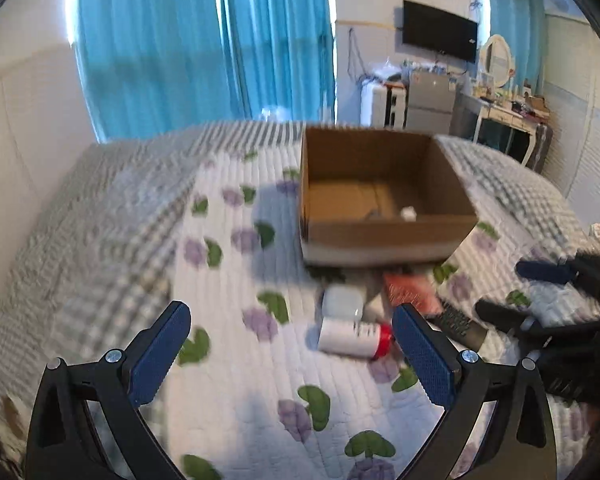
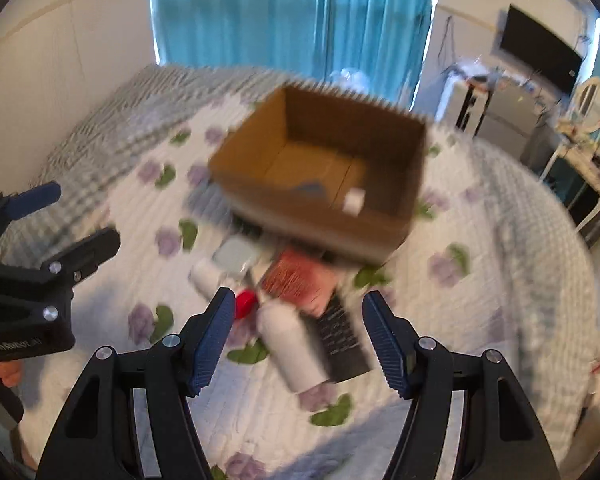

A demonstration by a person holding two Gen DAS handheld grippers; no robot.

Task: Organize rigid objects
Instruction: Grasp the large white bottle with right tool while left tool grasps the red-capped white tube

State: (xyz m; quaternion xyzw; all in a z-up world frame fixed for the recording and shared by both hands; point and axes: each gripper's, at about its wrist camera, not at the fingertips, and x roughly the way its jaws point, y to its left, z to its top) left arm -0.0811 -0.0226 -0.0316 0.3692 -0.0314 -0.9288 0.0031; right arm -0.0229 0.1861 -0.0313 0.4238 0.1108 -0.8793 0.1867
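An open cardboard box stands on the bed with a small white cube inside. In front of it lie a pale case, a white bottle with a red cap, a second white bottle, a red brush-like item and a black remote. My left gripper is wide open above the quilt, left of the pile. My right gripper hovers open over the second bottle, holding nothing.
The flowered quilt covers the bed, and a grey checked blanket lies to the left and behind the box. Blue curtains hang behind. A cluttered dresser and a wall TV are at the far right.
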